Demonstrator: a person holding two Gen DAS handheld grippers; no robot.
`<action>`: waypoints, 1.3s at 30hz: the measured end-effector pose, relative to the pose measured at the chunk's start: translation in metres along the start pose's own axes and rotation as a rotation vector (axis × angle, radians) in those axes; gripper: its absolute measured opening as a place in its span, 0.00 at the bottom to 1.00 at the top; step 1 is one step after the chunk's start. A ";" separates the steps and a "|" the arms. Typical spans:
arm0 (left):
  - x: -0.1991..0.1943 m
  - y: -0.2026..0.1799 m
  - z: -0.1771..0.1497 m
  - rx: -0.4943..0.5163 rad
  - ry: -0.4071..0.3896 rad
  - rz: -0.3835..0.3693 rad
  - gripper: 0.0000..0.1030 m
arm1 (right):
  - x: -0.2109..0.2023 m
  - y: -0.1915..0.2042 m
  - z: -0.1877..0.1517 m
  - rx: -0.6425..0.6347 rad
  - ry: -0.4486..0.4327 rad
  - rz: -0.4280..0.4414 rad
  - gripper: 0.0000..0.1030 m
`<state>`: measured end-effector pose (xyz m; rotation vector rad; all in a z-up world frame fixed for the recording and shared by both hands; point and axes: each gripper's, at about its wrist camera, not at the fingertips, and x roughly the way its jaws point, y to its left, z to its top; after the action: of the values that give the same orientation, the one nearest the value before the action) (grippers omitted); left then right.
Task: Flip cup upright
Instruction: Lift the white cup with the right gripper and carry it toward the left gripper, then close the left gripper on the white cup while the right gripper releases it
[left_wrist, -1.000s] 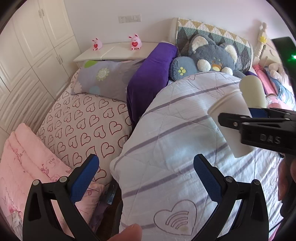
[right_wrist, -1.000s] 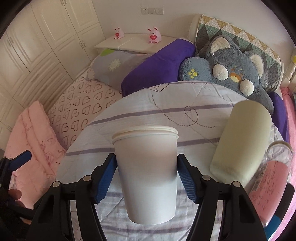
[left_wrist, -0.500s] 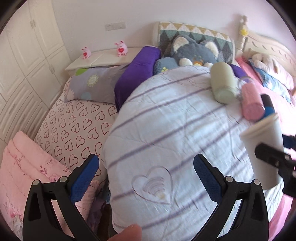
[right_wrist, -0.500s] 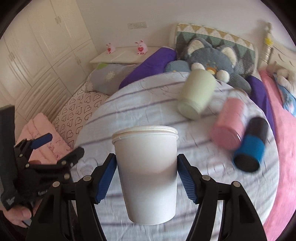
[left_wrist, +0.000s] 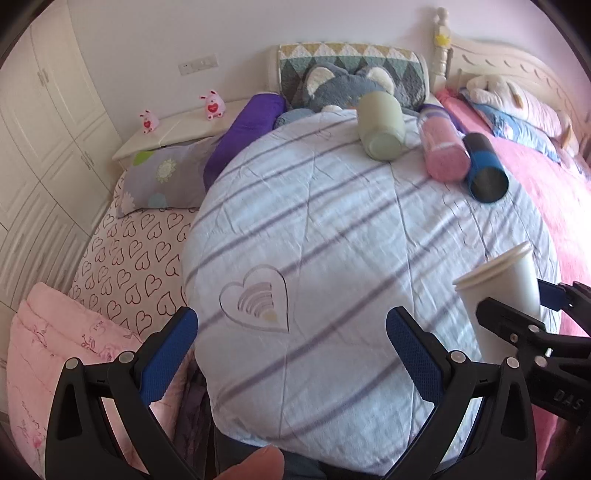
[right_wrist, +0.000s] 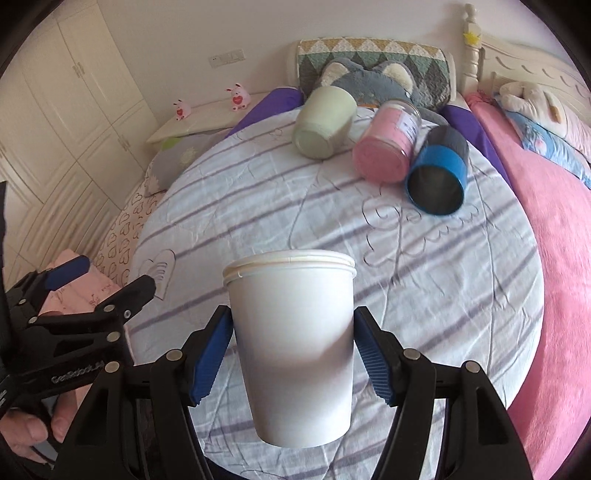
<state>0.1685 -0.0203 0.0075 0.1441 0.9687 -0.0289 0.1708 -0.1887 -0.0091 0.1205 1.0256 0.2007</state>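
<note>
A white paper cup (right_wrist: 293, 343) is held upright, rim up, between the blue pads of my right gripper (right_wrist: 293, 356), above the striped quilt (right_wrist: 332, 229). The cup also shows at the right edge of the left wrist view (left_wrist: 498, 291). My left gripper (left_wrist: 291, 354) is open and empty over the quilt's near edge, to the left of the cup; it shows in the right wrist view (right_wrist: 99, 280) too.
A pale green cup (right_wrist: 325, 122), a pink jar (right_wrist: 388, 144) and a blue cup (right_wrist: 439, 173) lie on their sides at the quilt's far side. Pillows and a plush toy (left_wrist: 343, 88) sit behind. A pink folded blanket (left_wrist: 48, 362) lies at left.
Both grippers have pulled back toward the near edge of the bed. The right gripper still holds the cup upright. The three lying containers have come into fuller view.
</note>
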 end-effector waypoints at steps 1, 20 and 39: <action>-0.001 -0.001 -0.003 0.002 0.004 0.001 1.00 | 0.002 -0.002 -0.004 0.009 0.003 0.004 0.66; -0.002 0.009 -0.020 -0.014 0.030 0.022 1.00 | 0.023 0.006 -0.026 0.014 0.039 -0.021 0.80; -0.025 0.013 -0.022 -0.037 -0.012 0.009 1.00 | -0.047 -0.004 -0.026 0.082 -0.144 0.018 0.81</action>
<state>0.1374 -0.0051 0.0171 0.1138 0.9560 -0.0034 0.1252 -0.2027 0.0161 0.2157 0.8897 0.1643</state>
